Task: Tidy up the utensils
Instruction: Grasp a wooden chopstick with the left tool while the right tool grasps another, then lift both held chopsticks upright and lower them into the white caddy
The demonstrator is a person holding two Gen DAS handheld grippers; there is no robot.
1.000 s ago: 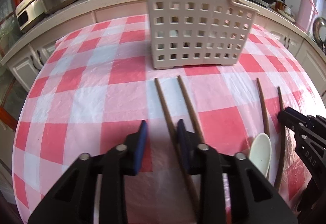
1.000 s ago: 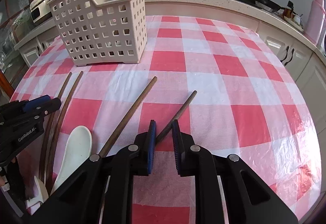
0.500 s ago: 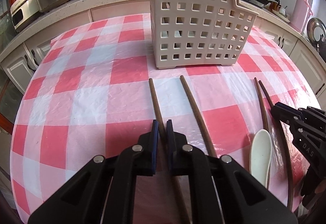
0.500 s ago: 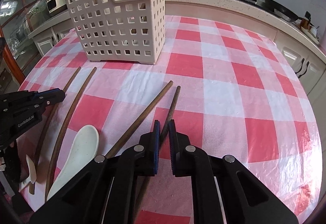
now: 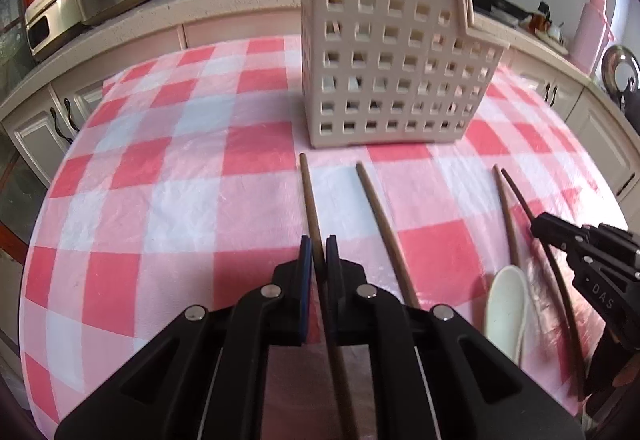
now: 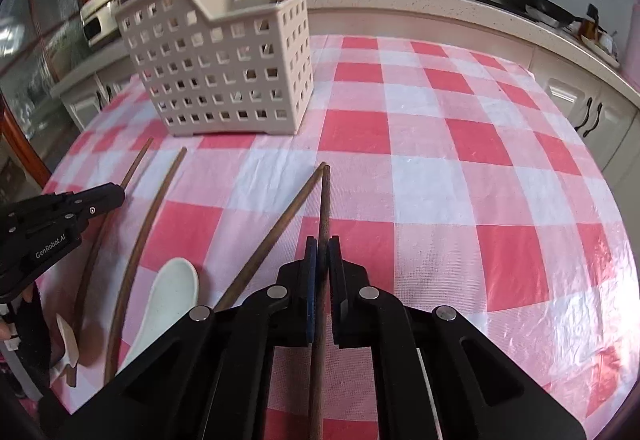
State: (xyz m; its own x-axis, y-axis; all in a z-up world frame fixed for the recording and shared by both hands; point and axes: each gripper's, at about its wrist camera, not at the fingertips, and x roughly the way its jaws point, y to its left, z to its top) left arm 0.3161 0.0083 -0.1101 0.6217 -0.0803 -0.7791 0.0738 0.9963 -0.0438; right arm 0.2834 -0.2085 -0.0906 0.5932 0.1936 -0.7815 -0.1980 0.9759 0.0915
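both grippers have closed since a second ago. the left gripper [image 5: 316, 254], whose jaws stood spread over the cloth, now pinches a brown chopstick [image 5: 310, 196] between its blue pads; the right gripper [image 6: 322, 254], then only part-closed, is pressed onto a darker chopstick [image 6: 325, 200] that has swung from a slant to lie straight along its fingers. judgement: two sticks are secured at once, so the grasp step looks complete and the carry to the basket [image 6: 224, 64] comes next.

location — both held sticks point toward the basket, tips short of its front wall. whether they are lifted off the counter [image 6: 460, 160] cannot be told. near the basket's front lie another loose chopstick [image 5: 384, 224], a thin dark pair [image 5: 516, 216] and a white spoon [image 5: 504, 300].

materials — the sticks are slim, round, matt wood; the right one looks rougher and darker. the basket is cream plastic, stiff, pierced with square holes, stepped at the rim, with several sticks already upright inside. the checked red-and-white cloth is glossy and wrinkled, likely slippery. the spoon is smooth, probably ceramic.
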